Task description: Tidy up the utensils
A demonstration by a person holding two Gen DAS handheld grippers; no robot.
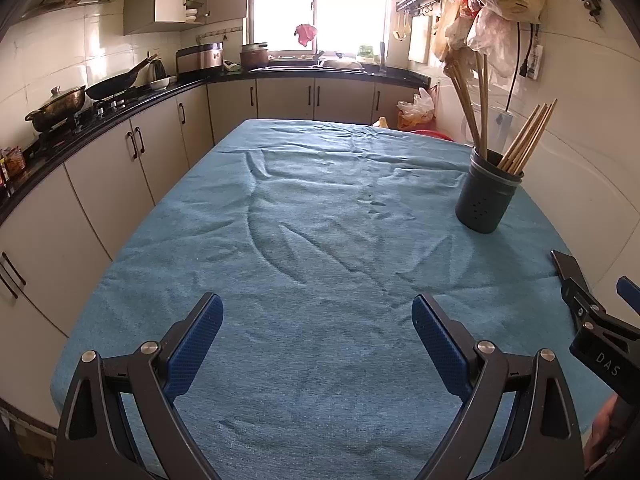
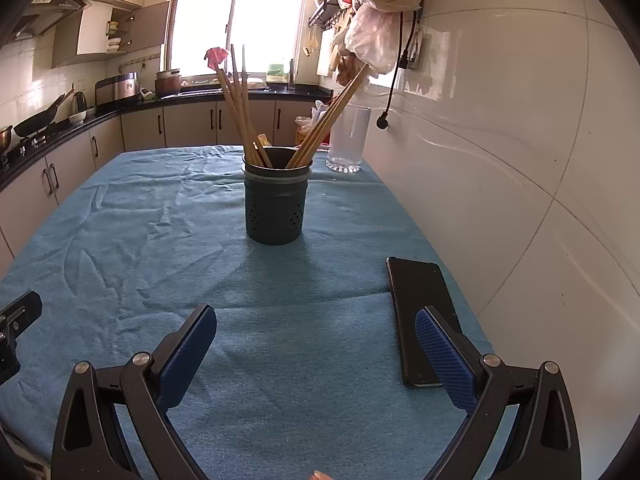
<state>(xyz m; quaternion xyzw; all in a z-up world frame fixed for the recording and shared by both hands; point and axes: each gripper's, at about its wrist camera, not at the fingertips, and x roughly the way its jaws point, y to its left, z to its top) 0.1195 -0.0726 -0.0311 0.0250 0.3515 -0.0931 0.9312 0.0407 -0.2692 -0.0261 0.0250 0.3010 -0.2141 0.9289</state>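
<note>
Chopsticks (image 2: 244, 120) are all seen standing in the dark holder (image 2: 276, 208) on the cloth-covered counter (image 2: 160, 216); none lie loose. Left tool (image 1: 317, 332) and right tool (image 2: 316, 340) are held wide, empty. Task is judged essentially done.

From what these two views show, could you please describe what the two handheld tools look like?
Both are alike. The left tool has black angular metal arms with round silver pivot bolts, and two flat fingers faced with blue dotted-texture pads. The right tool is built the same way; seen from the left view, its black body carries the white letters DAS. No cables or sleeves show.
</note>
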